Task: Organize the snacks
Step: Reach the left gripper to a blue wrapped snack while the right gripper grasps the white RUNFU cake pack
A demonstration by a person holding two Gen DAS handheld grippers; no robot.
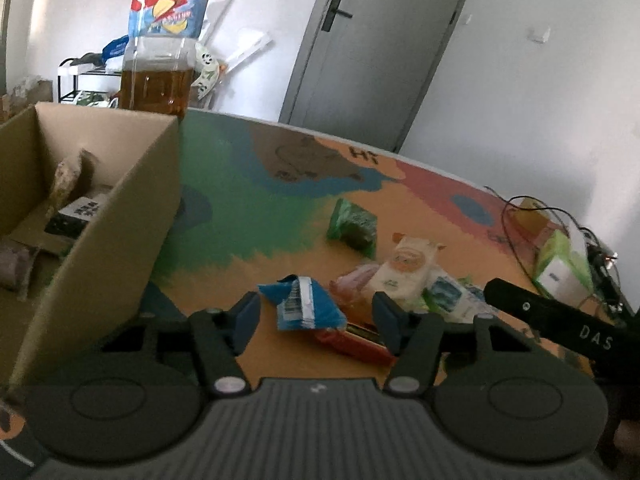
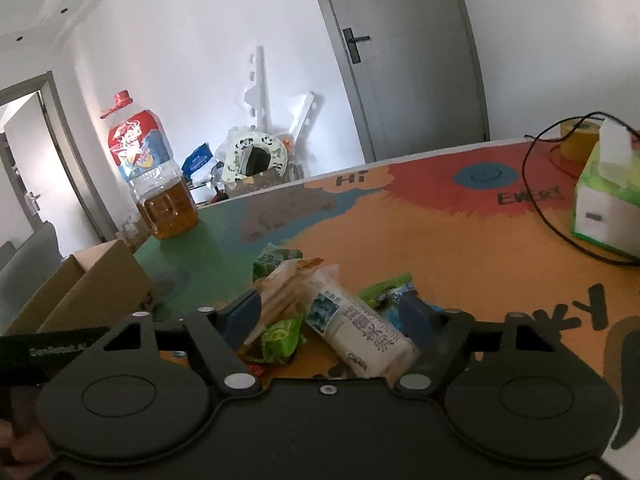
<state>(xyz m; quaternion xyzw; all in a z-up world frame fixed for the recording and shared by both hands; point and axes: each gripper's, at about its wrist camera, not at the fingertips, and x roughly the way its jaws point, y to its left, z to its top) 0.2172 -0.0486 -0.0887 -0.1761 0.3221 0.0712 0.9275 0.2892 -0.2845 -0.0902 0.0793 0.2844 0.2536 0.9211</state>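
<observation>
Two grippers, left around the blue packet and right around the white packet, stand unclenched (pads clear), so centre each before squeezing.

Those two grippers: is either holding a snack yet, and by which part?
Neither. The left gripper straddles a blue packet, the right gripper a white packet; no pad presses on either.

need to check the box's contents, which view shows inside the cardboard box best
The left wrist view: the cardboard box is close, with packets visible inside. The right wrist view shows only its outer walls and top edge.
</observation>
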